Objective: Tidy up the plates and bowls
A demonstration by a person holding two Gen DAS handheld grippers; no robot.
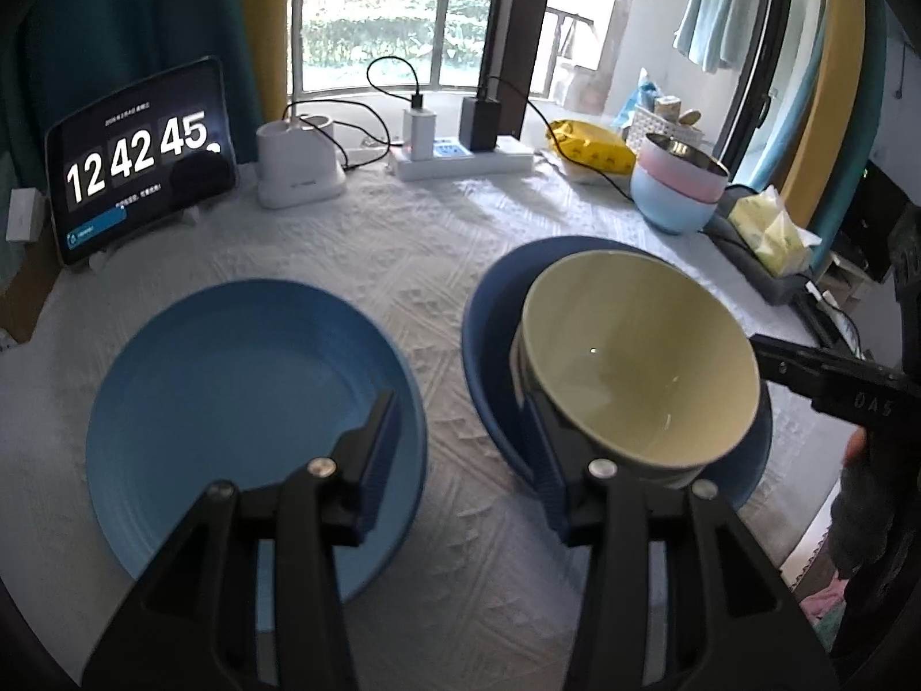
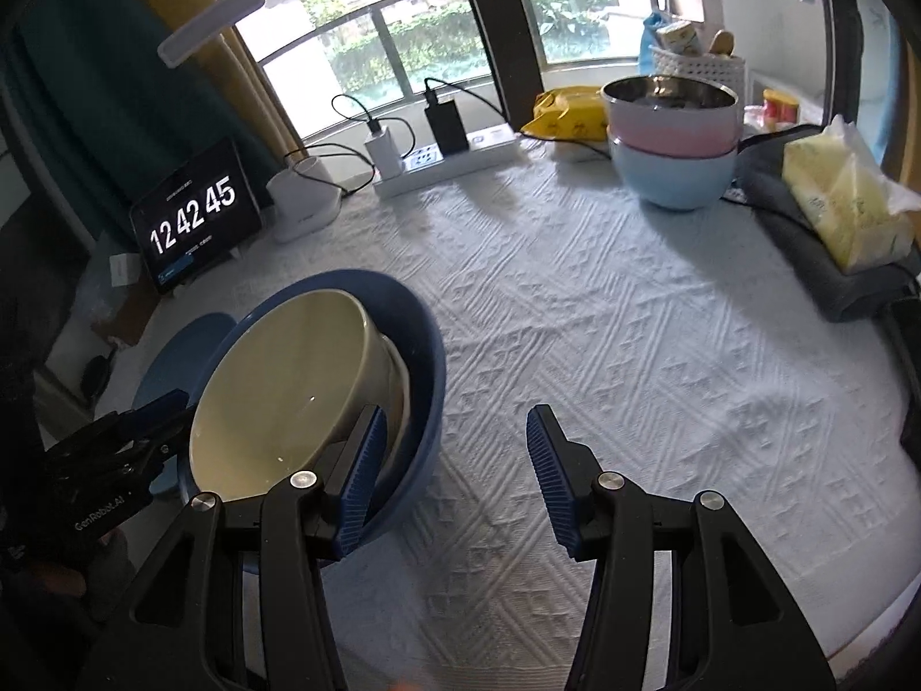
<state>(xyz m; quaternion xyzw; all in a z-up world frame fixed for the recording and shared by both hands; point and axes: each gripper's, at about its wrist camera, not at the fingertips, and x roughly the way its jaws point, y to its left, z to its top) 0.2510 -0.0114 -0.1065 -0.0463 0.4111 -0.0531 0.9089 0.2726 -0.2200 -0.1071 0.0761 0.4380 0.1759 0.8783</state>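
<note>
Judging the risks first, we see the cream bowl [image 1: 639, 357] sitting tilted inside the dark blue plate [image 1: 489, 334] on the cloth-covered worktop [image 1: 403, 242], its rim leaning toward the left hand-held gripper [image 1: 466, 449]. That gripper's fingers stand apart: one hangs over the light blue plate [image 1: 230, 391], the other sits right against the bowl's outer wall, and nothing is pressed between them. The right hand-held gripper [image 2: 449, 460] is also apart, its left finger at or just over the bowl's near rim, its right finger over bare cloth; whether it touches we cannot tell. With the bowl resting aslant, we judge that a nudge from either finger could rock it, skid it across the plate, or tip it against the plate's edge. Both tools flank the same bowl, so they could knock each other or pull it opposite ways. A grip on the thin rim alone may let the smooth wall slip. Farther back, the pink bowl [image 1: 685, 170] stacked in the pale blue bowl [image 1: 673, 207] stands near cables and the tissue pack [image 1: 771, 230], a crowded spot for adding more.
</note>
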